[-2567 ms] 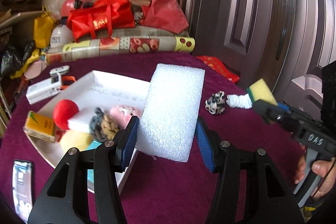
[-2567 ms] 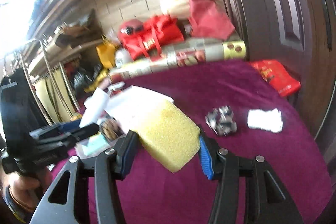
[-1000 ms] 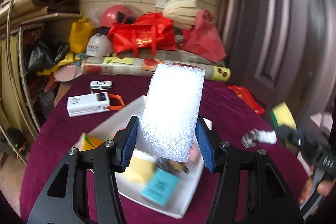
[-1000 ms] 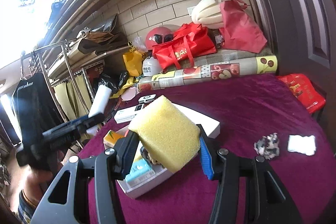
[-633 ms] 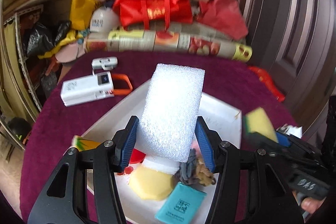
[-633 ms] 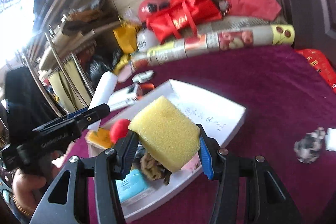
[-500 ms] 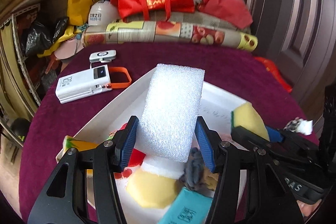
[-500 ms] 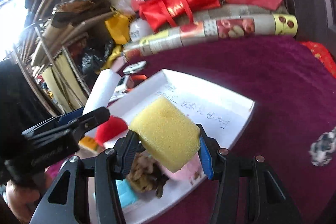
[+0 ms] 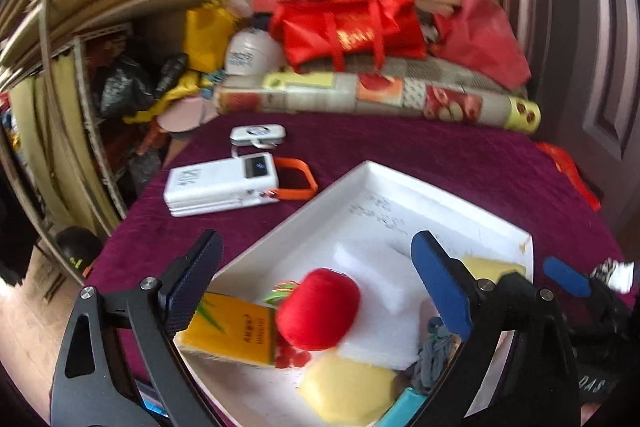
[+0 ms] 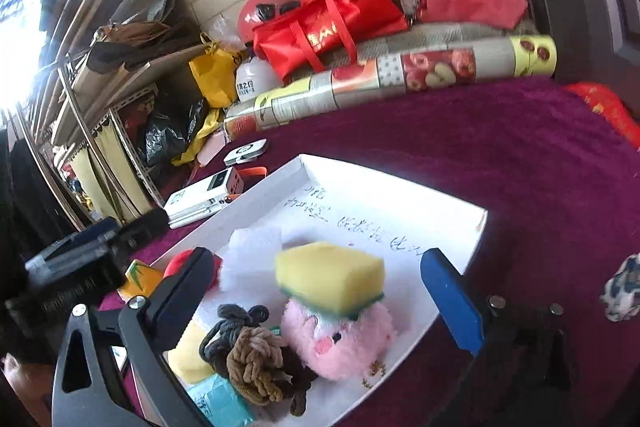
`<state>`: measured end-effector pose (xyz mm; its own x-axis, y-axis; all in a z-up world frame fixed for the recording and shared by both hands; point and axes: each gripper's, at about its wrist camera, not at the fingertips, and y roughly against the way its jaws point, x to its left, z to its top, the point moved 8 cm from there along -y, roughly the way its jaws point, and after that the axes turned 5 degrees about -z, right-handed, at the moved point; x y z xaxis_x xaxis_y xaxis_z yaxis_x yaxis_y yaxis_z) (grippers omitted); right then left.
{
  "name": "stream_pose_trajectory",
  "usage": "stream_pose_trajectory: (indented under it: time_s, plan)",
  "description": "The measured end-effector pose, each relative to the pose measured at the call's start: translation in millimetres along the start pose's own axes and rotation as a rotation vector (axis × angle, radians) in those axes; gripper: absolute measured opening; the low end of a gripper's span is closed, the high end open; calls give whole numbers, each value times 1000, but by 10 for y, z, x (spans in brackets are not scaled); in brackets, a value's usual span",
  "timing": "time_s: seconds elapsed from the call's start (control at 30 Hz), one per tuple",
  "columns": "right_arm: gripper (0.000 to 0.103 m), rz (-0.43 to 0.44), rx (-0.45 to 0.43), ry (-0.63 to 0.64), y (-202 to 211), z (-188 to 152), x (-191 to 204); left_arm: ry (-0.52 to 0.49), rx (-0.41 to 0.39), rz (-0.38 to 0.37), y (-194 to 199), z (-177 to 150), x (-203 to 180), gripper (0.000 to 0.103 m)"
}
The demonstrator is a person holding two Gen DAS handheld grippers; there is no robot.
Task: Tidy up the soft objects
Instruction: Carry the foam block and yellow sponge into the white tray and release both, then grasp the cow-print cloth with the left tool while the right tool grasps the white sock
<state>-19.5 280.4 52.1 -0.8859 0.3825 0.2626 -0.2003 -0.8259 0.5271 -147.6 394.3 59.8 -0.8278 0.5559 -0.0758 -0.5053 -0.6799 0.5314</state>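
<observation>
Teal packet (image 9: pixel 404 403) cut off by the frame's bottom edge

**Soft things gathered in the tray**

Your yellow sponge (image 10: pixel 330 277) lies tilted on the pink plush toy (image 10: pixel 340 341) in the white tray (image 10: pixel 400 195). The white foam block (image 9: pixel 376 291) lies flat beside the red ball (image 9: pixel 318 309), near the knotted rope (image 10: pixel 252 355).

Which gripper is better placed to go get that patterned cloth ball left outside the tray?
Right. The patterned cloth ball lies on the tablecloth just right of the open, empty right gripper. The left gripper, also open, hovers over the tray's far side.
</observation>
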Motion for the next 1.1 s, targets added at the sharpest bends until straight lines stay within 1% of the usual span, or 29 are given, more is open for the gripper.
stream_pose_trajectory:
  time_s: [0.1, 0.2, 0.37, 0.6, 0.7, 0.77, 0.93, 1.1]
  plan:
    - [103, -1, -7, 20, 64, -11, 53, 30, -25, 14, 100, 19, 70, 96]
    - [103, 2, -9, 23, 108, -15, 91, 20, -36, 22, 184, 21, 41, 96]
    - [103, 13, -24, 19, 215, -10, 120, 3, -50, 12, 313, 15, -52, 96]
    - [103, 13, -53, 14, 483, -84, 78, 7, -88, -12, 609, -46, -198, 96]
    - [103, 4, -75, 17, 616, -123, 25, 38, -99, -55, 774, -155, -268, 96]
    - [103, -7, -85, 12, 699, -154, -28, 43, -92, -79, 830, -215, -338, 96]
    - [103, -26, -93, -14, 905, -209, -188, 18, -86, -122, 935, -263, -570, 96]
    - [103, -48, -140, -55, 1210, -283, -416, 2, -74, -186, 1048, -347, -802, 96]
